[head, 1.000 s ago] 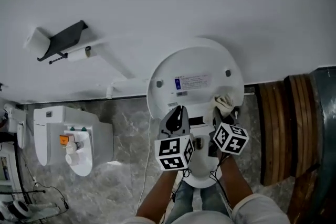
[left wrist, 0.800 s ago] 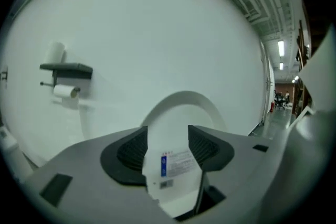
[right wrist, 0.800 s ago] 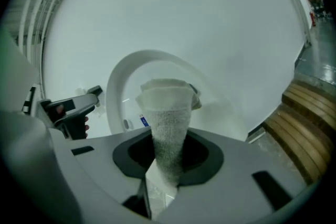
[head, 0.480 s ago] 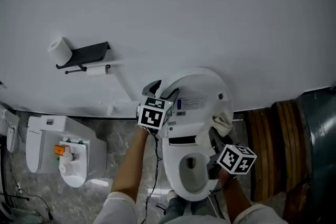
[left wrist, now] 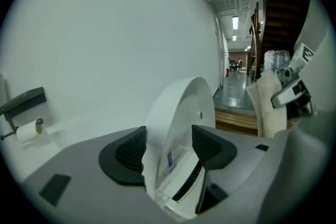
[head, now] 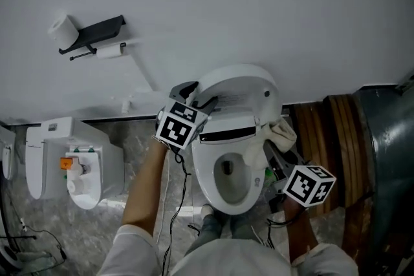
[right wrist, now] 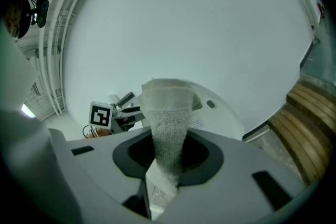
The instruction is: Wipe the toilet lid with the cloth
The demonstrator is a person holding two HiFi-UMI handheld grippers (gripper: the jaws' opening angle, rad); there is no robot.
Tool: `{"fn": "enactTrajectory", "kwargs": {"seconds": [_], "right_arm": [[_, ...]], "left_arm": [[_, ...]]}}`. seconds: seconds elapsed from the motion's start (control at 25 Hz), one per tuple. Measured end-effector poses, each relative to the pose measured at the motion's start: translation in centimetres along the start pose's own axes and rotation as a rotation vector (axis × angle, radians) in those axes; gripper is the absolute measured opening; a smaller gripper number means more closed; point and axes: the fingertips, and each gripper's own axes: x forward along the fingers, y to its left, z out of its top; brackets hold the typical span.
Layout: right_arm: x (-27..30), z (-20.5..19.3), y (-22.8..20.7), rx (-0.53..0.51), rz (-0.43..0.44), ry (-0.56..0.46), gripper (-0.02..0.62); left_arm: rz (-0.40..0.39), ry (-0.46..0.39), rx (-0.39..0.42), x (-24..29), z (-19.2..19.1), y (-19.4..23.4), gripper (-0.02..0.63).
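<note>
The white toilet lid (head: 240, 88) stands raised against the wall over the open seat (head: 228, 194). My left gripper (head: 194, 95) is at the lid's left edge. Its jaws have just been opening and stand open, with the lid's rim (left wrist: 181, 113) between the pads (left wrist: 131, 150) and not pressed. My right gripper (head: 277, 150) is to the right of the seat, shut on a cream cloth (head: 273, 136). In the right gripper view the cloth (right wrist: 167, 123) sticks up out of the jaws in front of the lid (right wrist: 223, 113).
A black holder with toilet paper rolls (head: 92, 33) hangs on the white wall at the left. A second white fixture (head: 71, 165) stands on the marble floor to the left. Brown wooden steps (head: 337, 139) and a grey metal body (head: 386, 165) lie to the right. Cables trail on the floor.
The left gripper went from in front of the bowl up to the lid's left edge. The right gripper with the cloth has risen and moved out to the seat's right side.
</note>
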Motion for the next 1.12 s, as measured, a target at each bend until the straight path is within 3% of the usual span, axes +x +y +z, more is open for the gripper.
{"fn": "enactTrajectory", "kwargs": {"seconds": [0.2, 0.32, 0.4, 0.52, 0.72, 0.84, 1.12], "right_arm": [[-7.5, -1.4, 2.0, 0.011, 0.019, 0.032, 0.097], [-11.6, -2.4, 2.1, 0.038, -0.016, 0.002, 0.097], [-13.2, -3.6, 1.9, 0.053, -0.042, -0.009, 0.097], [-14.1, -5.4, 2.1, 0.068, -0.066, -0.001, 0.097], [-14.0, -7.5, 2.9, 0.09, -0.052, 0.024, 0.097], [-14.1, -8.7, 1.6, 0.093, -0.081, 0.042, 0.097], [-13.0, -13.9, -2.2, 0.187, -0.164, 0.129, 0.097]], "left_arm": [[-0.202, 0.039, 0.07, -7.0, -4.1, -9.3, 0.287], [-0.36, 0.097, 0.057, -10.5, -7.7, -15.0, 0.285], [-0.42, 0.117, 0.033, -12.1, -10.2, -18.0, 0.284], [-0.405, 0.1, -0.009, -13.3, -13.5, -21.1, 0.266], [-0.315, 0.082, -0.192, -14.2, -17.5, -23.8, 0.211], [-0.267, 0.122, -0.263, -14.3, -20.0, -25.5, 0.192], [-0.211, 0.255, -0.31, -13.9, -28.6, -31.0, 0.192]]}}
